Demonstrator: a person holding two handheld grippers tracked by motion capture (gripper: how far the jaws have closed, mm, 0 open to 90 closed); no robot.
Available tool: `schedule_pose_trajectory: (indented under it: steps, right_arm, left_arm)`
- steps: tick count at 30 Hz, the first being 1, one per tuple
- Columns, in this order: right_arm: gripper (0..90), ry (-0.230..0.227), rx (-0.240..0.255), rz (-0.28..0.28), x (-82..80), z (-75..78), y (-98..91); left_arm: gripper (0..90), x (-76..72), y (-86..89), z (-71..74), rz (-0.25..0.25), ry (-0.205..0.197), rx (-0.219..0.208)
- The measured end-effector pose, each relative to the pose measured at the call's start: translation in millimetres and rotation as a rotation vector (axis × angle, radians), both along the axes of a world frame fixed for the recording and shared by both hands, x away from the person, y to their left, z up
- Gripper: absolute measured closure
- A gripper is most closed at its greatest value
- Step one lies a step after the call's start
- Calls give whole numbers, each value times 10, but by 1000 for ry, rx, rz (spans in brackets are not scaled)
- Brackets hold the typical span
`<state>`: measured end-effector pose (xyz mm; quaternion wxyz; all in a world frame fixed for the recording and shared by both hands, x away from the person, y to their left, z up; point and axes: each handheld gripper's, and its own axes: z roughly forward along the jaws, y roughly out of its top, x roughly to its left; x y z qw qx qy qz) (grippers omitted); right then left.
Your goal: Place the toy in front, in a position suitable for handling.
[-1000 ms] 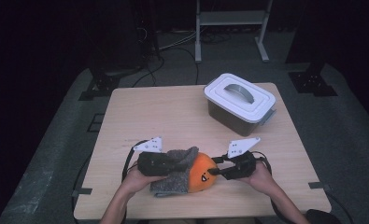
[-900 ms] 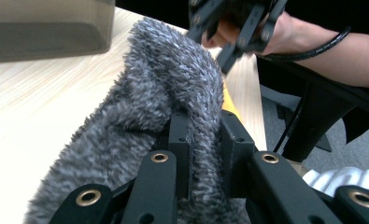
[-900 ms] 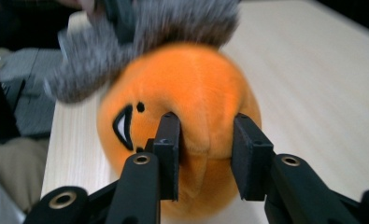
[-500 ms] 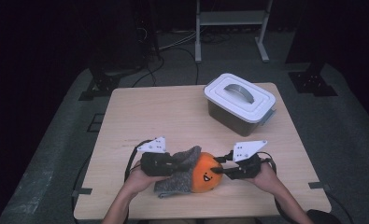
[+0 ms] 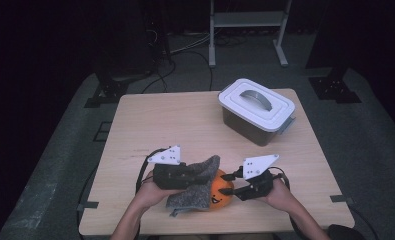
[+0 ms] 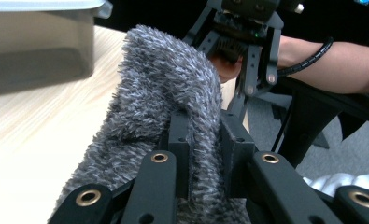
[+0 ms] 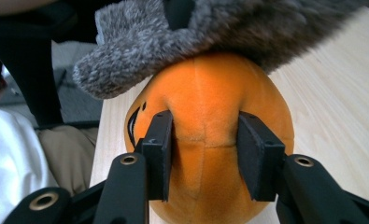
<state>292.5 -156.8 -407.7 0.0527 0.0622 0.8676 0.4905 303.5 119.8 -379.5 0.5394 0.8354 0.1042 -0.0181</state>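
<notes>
A round orange plush toy (image 5: 221, 196) with a black drawn face rests on the table near the front edge. My right gripper (image 5: 226, 186) comes at it from the right. Its pads dent the orange plush (image 7: 210, 93) on both sides in the right gripper view, though the jaws have just been opening a little. A grey fuzzy cloth (image 5: 195, 194) drapes over the toy's left side and top. My left gripper (image 5: 206, 174) is shut on this grey cloth (image 6: 163, 84), whose pile bulges between the two pads (image 6: 180, 140). The cloth hides part of the toy.
A white-lidded storage box (image 5: 257, 107) with a grey handle stands at the back right of the wooden table (image 5: 175, 125). The person's forearms enter from the front edge. Dark floor, cables and a metal rack lie beyond the table.
My left gripper has risen a little with the grey cloth, so the cloth's edge stands higher over the orange toy. The right gripper has stayed about where it was.
</notes>
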Motion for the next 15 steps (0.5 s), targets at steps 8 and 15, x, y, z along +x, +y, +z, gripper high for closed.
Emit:
schedule_pose_trajectory:
  steps: [8,15]
  right_arm:
    - [611,-4,-44,-15,57,8,-134]
    - [315,144,-23,-81,131,62,-154]
  left_arm:
    - [775,88,134,-138,77,18,47]
    - [776,93,94,-218,36,78,8]
